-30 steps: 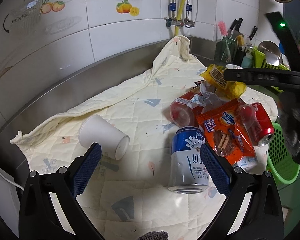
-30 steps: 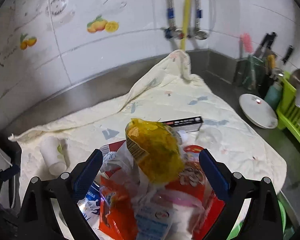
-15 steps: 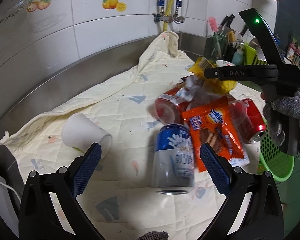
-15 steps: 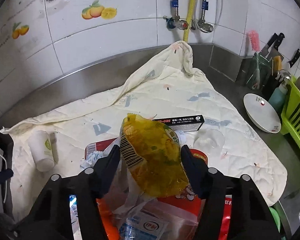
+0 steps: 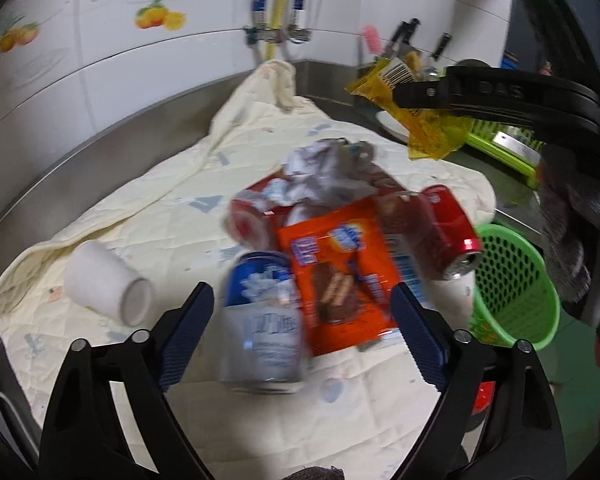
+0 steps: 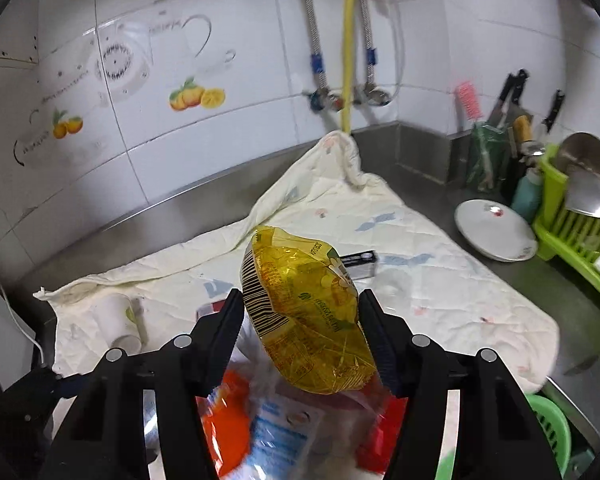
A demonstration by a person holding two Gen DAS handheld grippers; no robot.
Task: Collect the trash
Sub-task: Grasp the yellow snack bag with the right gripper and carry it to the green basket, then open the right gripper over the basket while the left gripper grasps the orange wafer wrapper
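Note:
My right gripper [image 6: 302,312] is shut on a yellow snack bag [image 6: 304,312] and holds it lifted above the trash pile; the bag also shows in the left wrist view [image 5: 416,120]. My left gripper [image 5: 302,320] is open over the pile: a blue and white can [image 5: 260,316], an orange wrapper [image 5: 336,276], a red can [image 5: 448,232], crumpled wrappers [image 5: 328,172]. A white paper cup [image 5: 108,284] lies on its side to the left. A green mesh basket [image 5: 512,284] stands at the right.
A cream quilted cloth [image 6: 440,280] covers the steel counter. A white plate [image 6: 496,236], a green dish rack [image 6: 580,220] and a knife holder [image 6: 492,156] stand at the right. A small black box [image 6: 360,260] lies on the cloth. Tiled wall and pipes behind.
My right gripper closed on the yellow bag and lifted it up off the pile. My left gripper shifted over the pile, still open.

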